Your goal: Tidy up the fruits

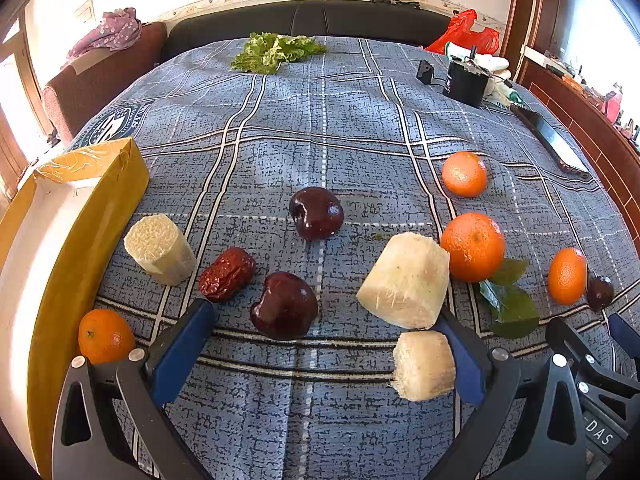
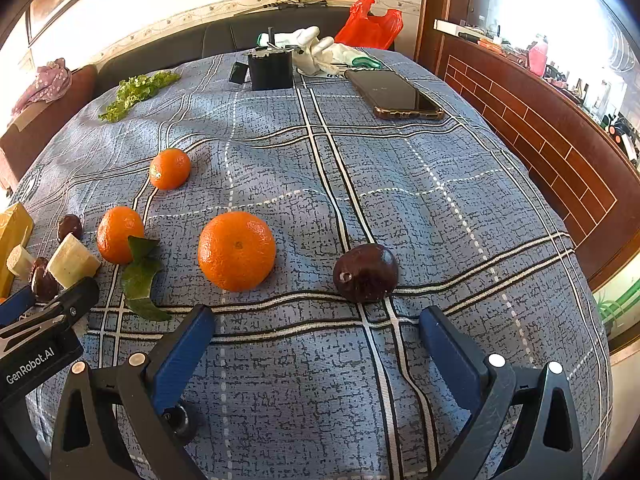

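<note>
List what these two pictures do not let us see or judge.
- Box, left wrist view: the frame edge cuts it off and glare whitens its inside, so its contents cannot be told.
- Small cane piece, left wrist view: touches the left claw's right finger, hiding its far side.
- Dark fruit, left wrist view: partly behind an orange.
- Phone, right wrist view: screen dark, nothing readable.

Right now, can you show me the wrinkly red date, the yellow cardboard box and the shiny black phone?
wrinkly red date (image 1: 227, 274), left wrist view, middle of its skin.
yellow cardboard box (image 1: 96, 216), left wrist view, outer side wall.
shiny black phone (image 2: 394, 92), right wrist view, centre of its screen.
</note>
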Action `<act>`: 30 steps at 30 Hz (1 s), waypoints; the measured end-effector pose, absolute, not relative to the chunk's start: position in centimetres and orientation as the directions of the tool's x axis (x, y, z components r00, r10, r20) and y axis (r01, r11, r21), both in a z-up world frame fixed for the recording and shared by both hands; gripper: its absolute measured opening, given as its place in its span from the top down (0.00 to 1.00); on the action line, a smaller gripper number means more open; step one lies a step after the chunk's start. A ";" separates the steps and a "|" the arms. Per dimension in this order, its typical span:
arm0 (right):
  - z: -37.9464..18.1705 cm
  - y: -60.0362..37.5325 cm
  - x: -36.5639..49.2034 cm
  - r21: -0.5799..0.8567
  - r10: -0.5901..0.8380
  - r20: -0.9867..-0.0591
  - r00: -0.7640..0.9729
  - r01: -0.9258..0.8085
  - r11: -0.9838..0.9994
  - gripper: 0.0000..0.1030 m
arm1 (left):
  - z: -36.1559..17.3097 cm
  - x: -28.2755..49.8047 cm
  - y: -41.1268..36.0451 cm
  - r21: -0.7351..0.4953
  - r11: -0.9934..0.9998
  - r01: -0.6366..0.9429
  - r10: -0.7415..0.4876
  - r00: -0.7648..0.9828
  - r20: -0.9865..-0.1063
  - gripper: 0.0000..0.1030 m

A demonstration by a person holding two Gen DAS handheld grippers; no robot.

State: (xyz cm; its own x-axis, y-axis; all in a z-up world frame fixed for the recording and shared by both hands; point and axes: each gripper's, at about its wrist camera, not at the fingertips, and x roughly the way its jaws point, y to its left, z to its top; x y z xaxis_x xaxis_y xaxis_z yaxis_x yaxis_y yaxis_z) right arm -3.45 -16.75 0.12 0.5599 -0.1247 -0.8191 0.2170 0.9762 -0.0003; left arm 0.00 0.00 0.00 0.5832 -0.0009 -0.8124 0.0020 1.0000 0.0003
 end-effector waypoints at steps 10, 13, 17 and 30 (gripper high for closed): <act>0.2 -16.8 -3.4 0.000 -0.124 -0.819 0.560 0.216 0.976 0.00 | 0.0 0.0 0.0 0.001 1.000 0.010 -0.005 0.577 -0.817 0.00; 0.2 -16.8 -3.4 0.000 -0.124 -0.819 0.560 0.216 0.976 0.00 | -0.1 0.2 0.0 0.001 1.000 0.018 -0.009 0.559 -0.829 0.00; 0.2 -16.7 -3.5 0.001 -0.123 -0.819 0.560 0.216 0.976 0.00 | 0.0 1.0 0.1 0.003 1.000 0.021 -0.009 0.548 -0.836 0.00; 0.2 -17.1 -3.2 0.010 -0.102 -0.837 0.538 0.202 0.979 0.00 | 5.3 -5.9 3.1 -0.214 0.972 0.096 -0.227 0.621 -0.751 0.15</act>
